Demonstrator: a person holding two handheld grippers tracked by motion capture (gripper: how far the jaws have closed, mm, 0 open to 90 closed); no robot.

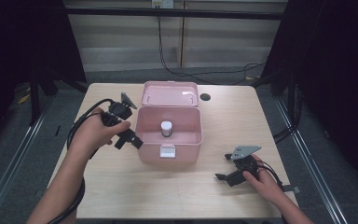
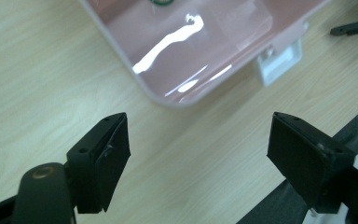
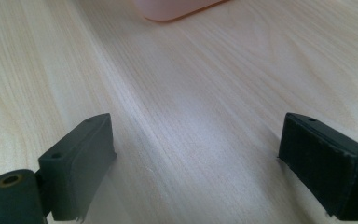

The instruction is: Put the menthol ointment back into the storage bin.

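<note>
Jaws of the left gripper (image 1: 129, 137) stood wide and empty at center-left beside the pink box (image 1: 186, 149); the right gripper (image 1: 223, 166), lower right, gaped empty too.

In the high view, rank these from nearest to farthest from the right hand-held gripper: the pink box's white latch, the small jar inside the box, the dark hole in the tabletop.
Measured from the right hand-held gripper, near the table's front right:
1. White latch, on the pink box's front wall, nearest.
2. Small jar, standing inside the box, behind the latch.
3. Dark hole, by the table's far edge, right of the open lid, farthest.
</note>
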